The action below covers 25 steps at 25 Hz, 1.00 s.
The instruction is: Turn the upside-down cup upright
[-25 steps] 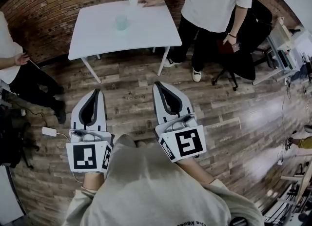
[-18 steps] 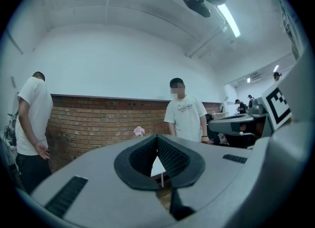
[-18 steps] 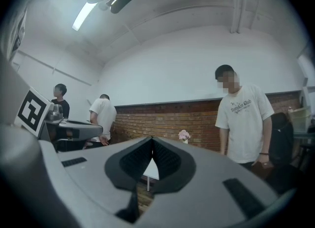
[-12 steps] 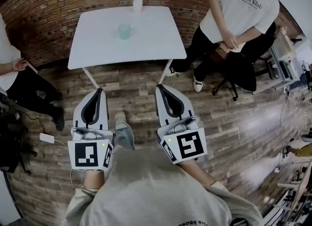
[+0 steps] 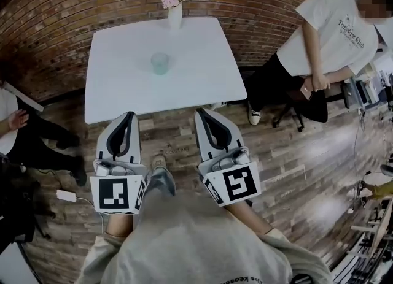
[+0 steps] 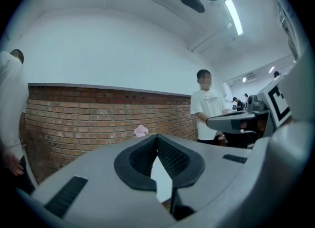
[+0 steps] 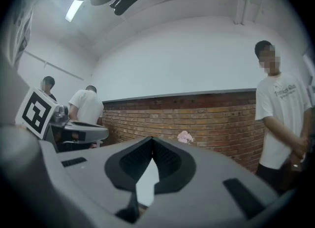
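Observation:
A pale green see-through cup (image 5: 159, 63) stands on the white table (image 5: 123, 92), a little beyond its middle. Which way up it stands is too small to tell. Both grippers are held side by side, level, pointing at the table. The left gripper (image 5: 130, 116) is shut and empty, its tip at the table's near edge. So is the right gripper (image 5: 200, 112), a hand's width to its right. In the left gripper view the jaws meet at a point (image 6: 157, 136). The right gripper view shows the same (image 7: 152, 139). The cup is hidden in both gripper views.
A white vase of pink flowers (image 5: 174, 3) stands at the table's far edge, before a brick wall (image 5: 73, 7). A person in a white shirt (image 5: 334, 34) stands at the right, beside an office chair (image 5: 307, 102). Another person (image 5: 24, 132) is at the left.
The table has drawn much nearer in the head view, and both shut grippers now reach its near edge. The person at the table has moved off to the right.

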### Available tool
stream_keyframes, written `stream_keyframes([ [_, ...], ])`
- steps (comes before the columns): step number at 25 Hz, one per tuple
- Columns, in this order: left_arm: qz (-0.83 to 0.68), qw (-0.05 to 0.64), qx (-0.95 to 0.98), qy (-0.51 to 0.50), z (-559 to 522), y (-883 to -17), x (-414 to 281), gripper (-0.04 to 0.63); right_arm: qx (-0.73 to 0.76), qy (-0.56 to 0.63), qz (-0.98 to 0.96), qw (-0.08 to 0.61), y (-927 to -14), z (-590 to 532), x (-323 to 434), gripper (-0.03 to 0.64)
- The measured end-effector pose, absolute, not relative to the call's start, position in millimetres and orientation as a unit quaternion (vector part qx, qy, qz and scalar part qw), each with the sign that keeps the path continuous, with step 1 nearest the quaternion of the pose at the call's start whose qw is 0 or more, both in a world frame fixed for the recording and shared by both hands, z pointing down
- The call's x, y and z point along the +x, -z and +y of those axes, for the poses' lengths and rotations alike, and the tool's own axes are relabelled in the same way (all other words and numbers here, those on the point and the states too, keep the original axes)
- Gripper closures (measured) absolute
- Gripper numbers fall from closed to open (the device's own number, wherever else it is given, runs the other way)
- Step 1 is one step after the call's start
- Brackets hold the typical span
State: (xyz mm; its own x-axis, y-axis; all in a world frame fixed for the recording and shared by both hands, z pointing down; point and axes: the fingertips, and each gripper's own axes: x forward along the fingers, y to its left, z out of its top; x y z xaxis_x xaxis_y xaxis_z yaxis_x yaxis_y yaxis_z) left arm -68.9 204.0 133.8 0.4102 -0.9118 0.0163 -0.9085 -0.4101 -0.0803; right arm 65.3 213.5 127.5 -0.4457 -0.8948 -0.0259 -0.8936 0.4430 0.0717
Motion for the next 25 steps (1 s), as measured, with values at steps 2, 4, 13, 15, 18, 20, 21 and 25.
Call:
stream_keyframes([
  [2, 0.534, 0.025, -0.845, 0.034, 167.0, -135.2, -73.4, 0.588, 0.532, 0.032, -0.846, 0.011, -129.0, 177.9, 58.7, 0.611],
  [4, 0.524, 0.022, -0.851, 0.040, 133.2, -135.4, -77.4, 0.588, 0.537, 0.026, -0.843, 0.013, -129.6, 145.3, 50.9, 0.609],
  [13, 0.491, 0.012, -0.870, 0.039, 29.5, -145.7, -88.8, 0.588, 0.558, 0.026, -0.829, 0.022, -138.5, 45.6, 27.0, 0.611],
  [15, 0.486, 0.007, -0.873, 0.041, 17.3, -149.0, -89.4, 0.588, 0.562, 0.023, -0.827, 0.025, -141.0, 33.8, 25.7, 0.611],
  [18, 0.481, -0.002, -0.876, 0.041, 4.4, -152.3, -89.6, 0.588, 0.567, 0.021, -0.823, 0.028, -142.8, 21.7, 25.7, 0.611],
  [20, 0.479, -0.005, -0.877, 0.039, -0.3, -154.2, -90.0, 0.588, 0.569, 0.017, -0.821, 0.030, -145.1, 17.2, 25.7, 0.611],
  [21, 0.479, -0.003, -0.877, 0.038, -2.1, -154.3, -90.5, 0.588, 0.569, 0.016, -0.822, 0.032, -146.2, 15.6, 25.3, 0.609],
  [25, 0.480, -0.003, -0.877, 0.035, -3.0, -156.5, -89.7, 0.588, 0.566, 0.018, -0.823, 0.037, -147.1, 13.7, 25.4, 0.610],
])
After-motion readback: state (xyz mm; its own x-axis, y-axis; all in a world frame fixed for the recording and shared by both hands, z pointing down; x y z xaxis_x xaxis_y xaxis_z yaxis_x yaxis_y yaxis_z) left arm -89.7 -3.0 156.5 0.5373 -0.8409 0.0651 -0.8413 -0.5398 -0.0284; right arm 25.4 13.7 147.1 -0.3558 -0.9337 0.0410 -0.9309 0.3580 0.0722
